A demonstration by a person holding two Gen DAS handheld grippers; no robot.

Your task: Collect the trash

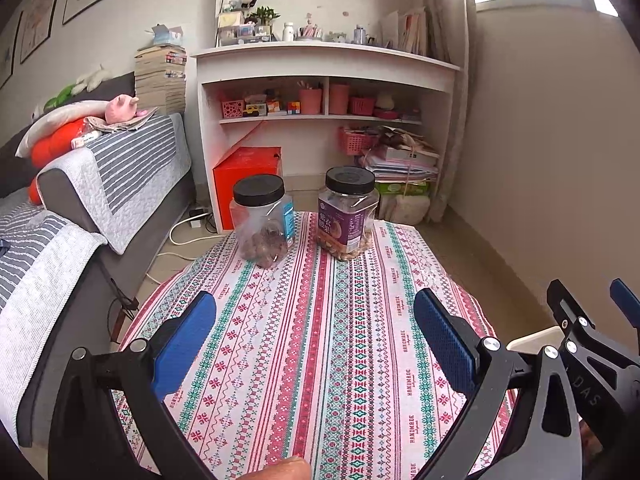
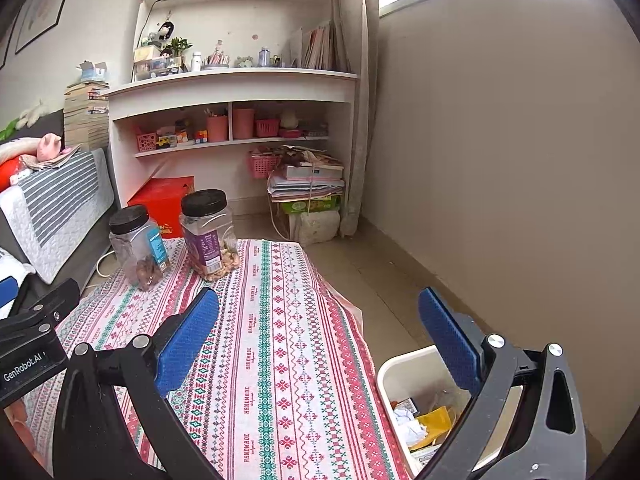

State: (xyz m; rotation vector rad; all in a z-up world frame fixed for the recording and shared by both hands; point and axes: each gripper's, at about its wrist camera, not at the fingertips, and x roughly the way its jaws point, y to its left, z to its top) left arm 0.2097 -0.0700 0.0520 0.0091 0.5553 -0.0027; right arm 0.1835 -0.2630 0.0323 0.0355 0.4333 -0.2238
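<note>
A white trash bin stands on the floor at the right edge of the table; inside lie crumpled white paper and a yellow wrapper. Its rim also shows in the left wrist view. My left gripper is open and empty above the patterned tablecloth. My right gripper is open and empty, with its right finger over the bin and its left finger over the cloth. The right gripper also shows at the right of the left wrist view. No loose trash shows on the cloth.
Two black-lidded clear jars stand at the table's far end: one with dark nuts, one with a purple label. A grey sofa runs along the left. A white shelf unit, a red box and stacked papers stand beyond.
</note>
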